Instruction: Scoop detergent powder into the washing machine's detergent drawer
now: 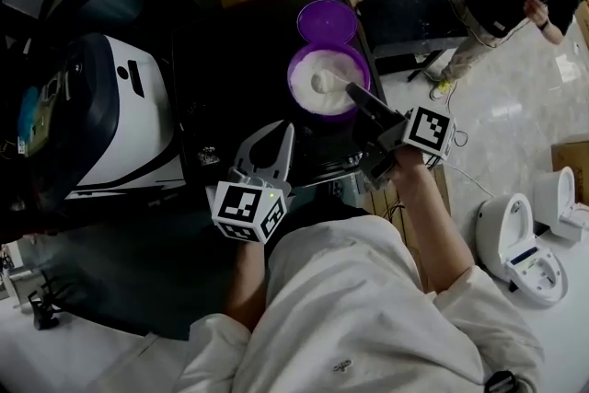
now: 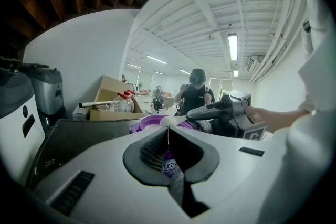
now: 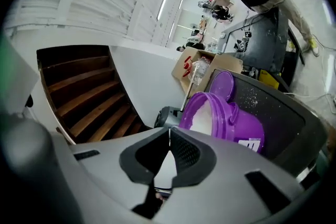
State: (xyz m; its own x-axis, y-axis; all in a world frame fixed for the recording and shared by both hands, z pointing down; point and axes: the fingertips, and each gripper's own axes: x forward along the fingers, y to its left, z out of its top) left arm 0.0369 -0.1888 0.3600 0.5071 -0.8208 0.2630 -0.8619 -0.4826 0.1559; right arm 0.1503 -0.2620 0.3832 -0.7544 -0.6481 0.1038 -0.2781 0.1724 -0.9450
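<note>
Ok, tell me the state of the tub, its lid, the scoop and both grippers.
Purple tub: open, white powder inside.
Lid: off, lying beside the tub.
Scoop: in the powder, held by the right gripper.
Right gripper: jaws shut on the scoop.
Left gripper: jaws shut, empty.

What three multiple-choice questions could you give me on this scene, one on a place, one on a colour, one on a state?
1. Where is the lid? A) on the floor B) on the dark surface beside the tub C) closing the tub
2. What colour is the tub? A) green B) red C) purple
3. The right gripper is: A) shut on the scoop B) wide open C) holding the lid
Answers: B, the lid lies off the tub; C, its wall is purple; A, the jaws pinch the scoop's handle.
</note>
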